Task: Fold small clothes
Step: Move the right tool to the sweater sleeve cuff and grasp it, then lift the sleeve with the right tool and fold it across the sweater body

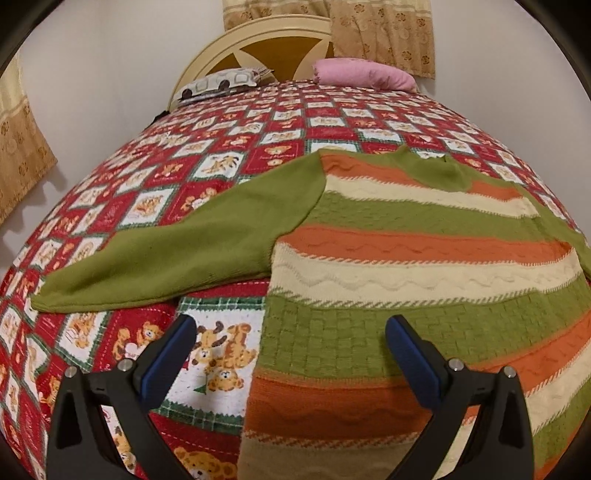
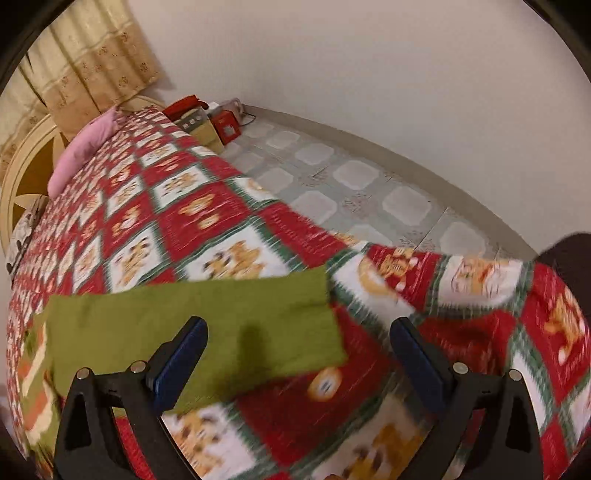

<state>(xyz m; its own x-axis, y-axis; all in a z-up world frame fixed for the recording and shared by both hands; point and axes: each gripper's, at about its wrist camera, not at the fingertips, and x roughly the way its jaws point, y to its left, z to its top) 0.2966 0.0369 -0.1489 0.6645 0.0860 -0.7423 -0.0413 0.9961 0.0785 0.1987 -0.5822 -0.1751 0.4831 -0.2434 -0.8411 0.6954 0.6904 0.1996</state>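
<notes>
- The bed (image 1: 229, 122) fills most of what I see, covered in a red, white and green checked quilt (image 1: 147, 206) printed with teddy bears; in my right wrist view the same quilt (image 2: 207, 218) runs off towards a tiled floor (image 2: 354, 177) beside the bed.
- A striped sweater (image 1: 406, 266) lies flat on the quilt, with bands of green, orange and cream across its body and its neckline pointing towards the headboard (image 1: 258, 40).
- One plain green sleeve (image 1: 177, 254) stretches out from the sweater's body across the quilt in my left wrist view.
- The other green sleeve (image 2: 192, 332) lies flat on the quilt in my right wrist view, which is blurred; its cuff end points away from the striped body.
- A pink pillow (image 1: 365, 74) and a patterned pillow (image 1: 218, 85) sit at the head of the bed, under beige curtains (image 1: 384, 33).
- My left gripper (image 1: 291, 354) has its fingers spread wide and empty, above the sweater's side edge, one finger over the quilt and one over the knit.
- My right gripper (image 2: 299, 354) is also spread wide and empty, near the sleeve's cuff end.
</notes>
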